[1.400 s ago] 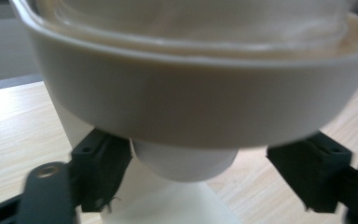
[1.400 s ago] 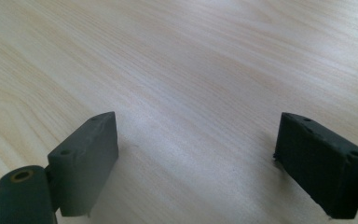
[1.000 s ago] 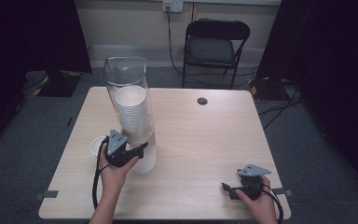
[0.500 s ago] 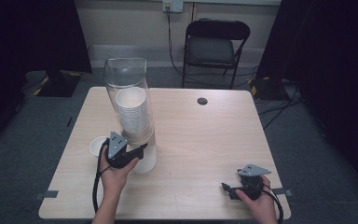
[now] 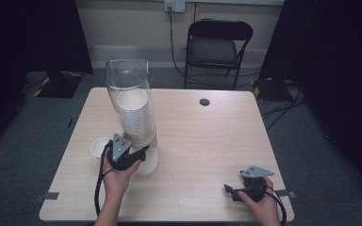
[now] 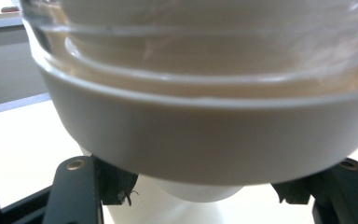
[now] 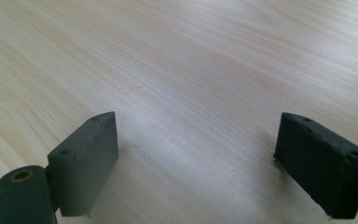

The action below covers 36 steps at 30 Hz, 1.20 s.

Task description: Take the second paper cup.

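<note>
The lowest cup (image 6: 200, 186) under the cup dispenser (image 5: 131, 101) is being flanked by the spread jaws of the left gripper (image 5: 141, 154). Well apart from the dispenser, the right gripper (image 5: 229, 190) is being held wide open over the table (image 5: 207, 141).

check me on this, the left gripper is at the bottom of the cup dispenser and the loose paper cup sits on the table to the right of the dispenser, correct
Not quite. The left gripper is at the bottom of the cup dispenser, but the loose paper cup sits on the table to the left of the dispenser, not the right. The high view shows it.
</note>
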Tool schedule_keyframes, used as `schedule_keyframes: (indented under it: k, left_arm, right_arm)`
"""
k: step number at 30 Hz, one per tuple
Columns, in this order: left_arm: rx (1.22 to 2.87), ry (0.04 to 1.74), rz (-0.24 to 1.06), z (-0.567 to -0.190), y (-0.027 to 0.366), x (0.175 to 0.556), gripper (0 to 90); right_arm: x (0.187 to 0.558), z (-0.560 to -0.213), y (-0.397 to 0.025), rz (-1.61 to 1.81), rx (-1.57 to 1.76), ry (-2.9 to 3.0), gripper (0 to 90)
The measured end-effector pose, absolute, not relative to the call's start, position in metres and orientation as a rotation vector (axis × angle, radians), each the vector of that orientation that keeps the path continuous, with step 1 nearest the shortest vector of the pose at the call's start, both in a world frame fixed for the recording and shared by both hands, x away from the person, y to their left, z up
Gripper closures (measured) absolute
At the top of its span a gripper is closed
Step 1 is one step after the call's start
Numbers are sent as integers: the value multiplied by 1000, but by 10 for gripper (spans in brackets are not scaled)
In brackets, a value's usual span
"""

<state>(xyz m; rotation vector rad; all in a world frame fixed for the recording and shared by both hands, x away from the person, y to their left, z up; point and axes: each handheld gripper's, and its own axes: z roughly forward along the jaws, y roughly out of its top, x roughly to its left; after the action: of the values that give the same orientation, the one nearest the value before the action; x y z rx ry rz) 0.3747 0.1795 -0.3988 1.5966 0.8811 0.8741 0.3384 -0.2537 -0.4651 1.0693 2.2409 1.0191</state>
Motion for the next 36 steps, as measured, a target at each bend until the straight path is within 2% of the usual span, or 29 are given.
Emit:
schedule_keyframes:
  k: [3, 4, 6, 12, 36]
  left_arm:
    - [1594, 877, 865, -402, 180, 374, 350]
    - [1629, 899, 854, -405, 179, 374, 350]
    - [1801, 967, 845, -415, 181, 376, 364]
    - [1812, 1010, 755, -465, 179, 369, 362]
    - [1884, 925, 669, -465, 182, 344, 353]
  right_arm:
    - [338, -465, -254, 1019, 1069, 2241, 127]
    - [338, -465, -254, 1019, 1069, 2241, 127]
    - [338, -465, -254, 1020, 1069, 2242, 127]
    - [339, -465, -254, 1023, 1067, 2245, 127]
    - [339, -465, -254, 1021, 1065, 2249, 126]
